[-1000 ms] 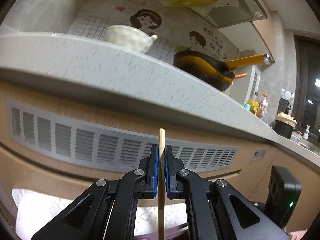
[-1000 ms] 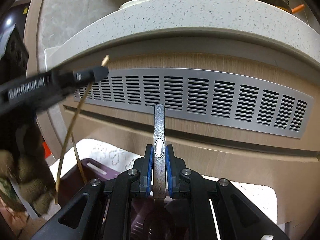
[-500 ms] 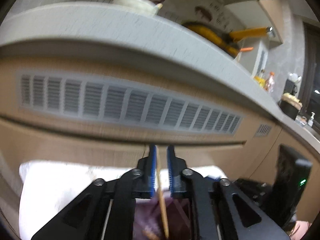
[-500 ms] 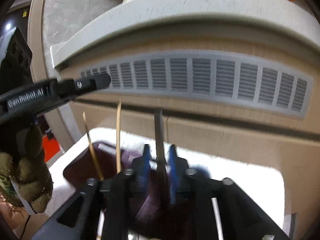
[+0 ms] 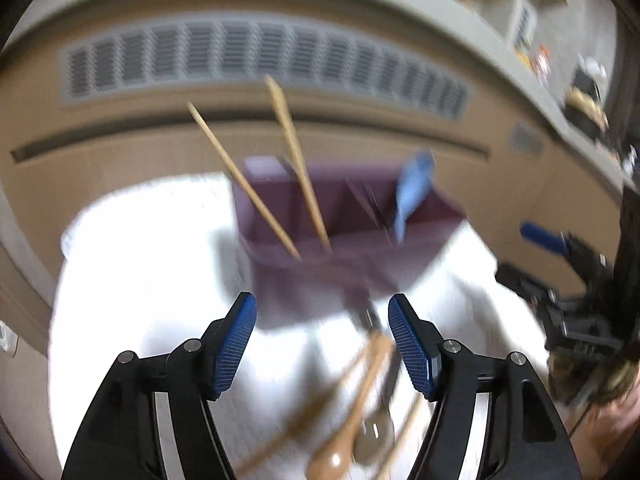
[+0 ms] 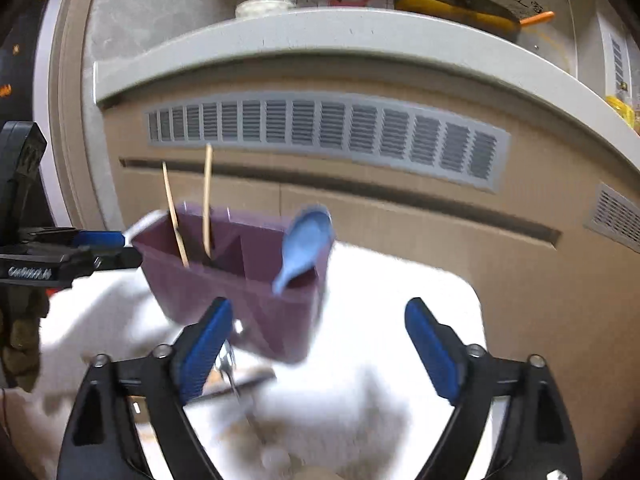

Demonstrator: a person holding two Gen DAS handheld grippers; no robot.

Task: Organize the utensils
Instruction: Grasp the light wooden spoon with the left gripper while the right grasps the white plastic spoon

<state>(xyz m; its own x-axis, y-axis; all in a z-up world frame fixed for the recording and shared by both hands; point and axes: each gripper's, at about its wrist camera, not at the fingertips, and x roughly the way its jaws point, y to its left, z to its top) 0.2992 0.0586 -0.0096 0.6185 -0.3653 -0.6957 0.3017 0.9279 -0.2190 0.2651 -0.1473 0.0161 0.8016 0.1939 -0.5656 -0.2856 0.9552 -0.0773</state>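
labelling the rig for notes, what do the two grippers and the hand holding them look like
Both the left gripper and right gripper are black plastic frames with silver screw heads and blue ribbed pads on the jaws. Seen from the right wrist view, the left gripper carries white lettering, too blurred to read. The hand wears a mottled olive-brown glove.

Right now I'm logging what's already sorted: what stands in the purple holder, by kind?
Wooden chopsticks: 2 (first chopstick, second chopstick)
Blue spoon: 1
Total: 3 in the purple holder. Anything deeper inside is hidden.
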